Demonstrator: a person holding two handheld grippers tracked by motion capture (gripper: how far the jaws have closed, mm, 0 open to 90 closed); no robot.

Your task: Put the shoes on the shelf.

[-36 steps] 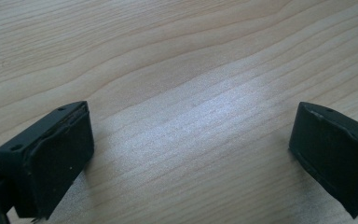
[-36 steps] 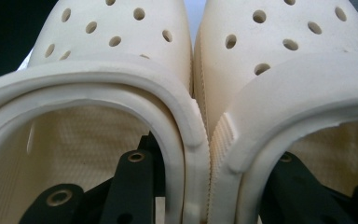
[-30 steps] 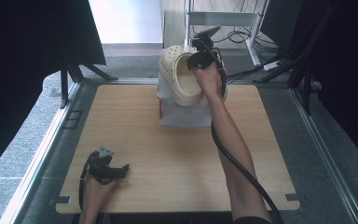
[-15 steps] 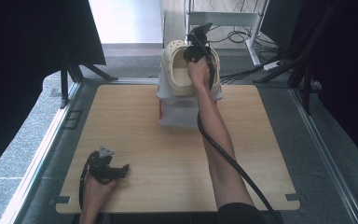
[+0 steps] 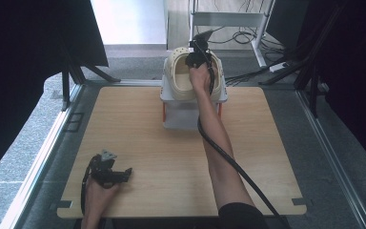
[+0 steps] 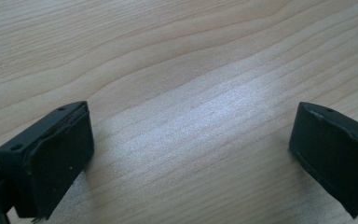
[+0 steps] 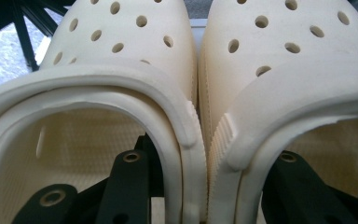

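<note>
High view: right gripper [image 5: 198, 53] holds a pair of cream clogs [image 5: 183, 76] above a white box [image 5: 190, 112] at the far edge of the wooden table [image 5: 171, 157]; left gripper [image 5: 108, 172] rests near its front-left corner.
Left gripper view: jaws spread wide over bare wood.
Right gripper view: one jaw inside each clog, clamping the touching inner walls [image 7: 198, 121].

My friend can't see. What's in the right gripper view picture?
Two cream clogs with round holes sit side by side, touching. One black jaw of the right gripper reaches inside each clog, squeezing their inner sides together.
</note>
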